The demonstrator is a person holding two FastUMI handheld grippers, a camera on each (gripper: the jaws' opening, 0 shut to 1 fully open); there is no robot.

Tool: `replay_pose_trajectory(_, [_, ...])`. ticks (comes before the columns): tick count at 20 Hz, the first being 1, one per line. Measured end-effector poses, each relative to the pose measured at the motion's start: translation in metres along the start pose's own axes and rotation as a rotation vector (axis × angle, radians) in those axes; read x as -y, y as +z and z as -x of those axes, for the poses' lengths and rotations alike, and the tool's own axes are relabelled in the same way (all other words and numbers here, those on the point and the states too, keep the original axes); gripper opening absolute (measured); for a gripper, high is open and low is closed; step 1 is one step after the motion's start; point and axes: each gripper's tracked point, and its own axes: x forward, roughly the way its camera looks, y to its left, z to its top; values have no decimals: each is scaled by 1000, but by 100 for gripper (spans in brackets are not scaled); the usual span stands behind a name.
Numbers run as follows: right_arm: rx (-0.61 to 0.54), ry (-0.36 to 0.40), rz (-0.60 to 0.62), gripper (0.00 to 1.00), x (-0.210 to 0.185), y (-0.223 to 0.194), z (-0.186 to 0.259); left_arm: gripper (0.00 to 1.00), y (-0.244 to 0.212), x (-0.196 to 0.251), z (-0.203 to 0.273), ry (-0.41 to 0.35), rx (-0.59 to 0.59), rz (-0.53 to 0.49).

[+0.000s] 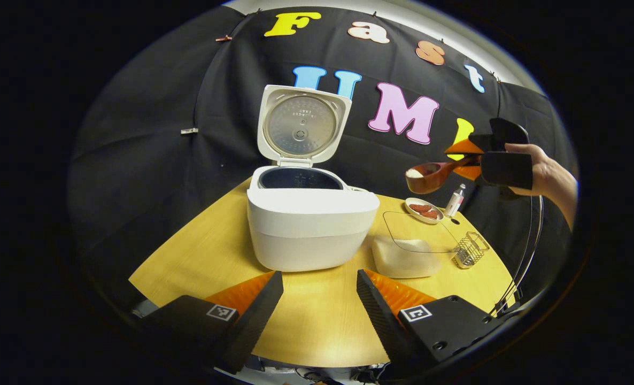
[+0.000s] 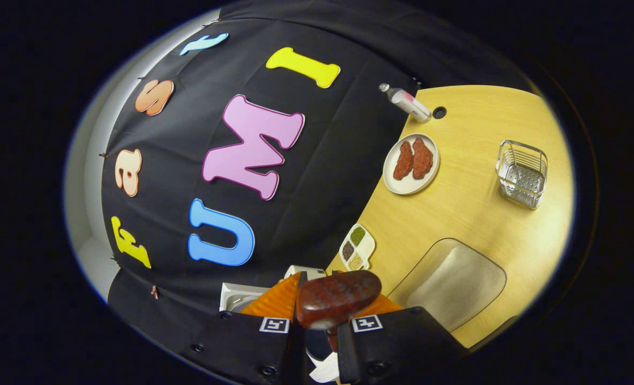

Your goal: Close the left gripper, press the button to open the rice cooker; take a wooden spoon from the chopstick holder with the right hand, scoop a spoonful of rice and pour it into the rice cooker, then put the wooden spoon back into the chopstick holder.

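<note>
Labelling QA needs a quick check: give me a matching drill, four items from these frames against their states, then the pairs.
Items:
1. rice cooker
2. wooden spoon
3. chopstick holder
4. small plate

States:
A. holds two reddish pieces
B. lid up, pot exposed
C. wire basket standing on the table, nothing visible in it
D. held in the right gripper, rice in its bowl

Pairs: 1-B, 2-D, 3-C, 4-A
</note>
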Motion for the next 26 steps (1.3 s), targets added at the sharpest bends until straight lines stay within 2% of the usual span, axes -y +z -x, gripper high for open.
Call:
replay_pose_trajectory(5, [-73,76,-5,27,-51,-47,-23,96,13,-22,9,54,31,23])
replay_pose_trajectory(10, [-142,112,93,27,-81,-103,-55,96,21,-40,13,78,42,72])
replay_pose_trajectory(15, [-155,137,219,27,-96,-144,-85,96,26,-75,11,150,50,74])
replay_pose_trajectory(20, [-126,179,462,27,-107,-174,-112,97,30,-107,12,200,50,87])
replay_pose_trajectory(26, [-103,244,785,27,-118,-210,-128,97,25,-114,12,201,34,103])
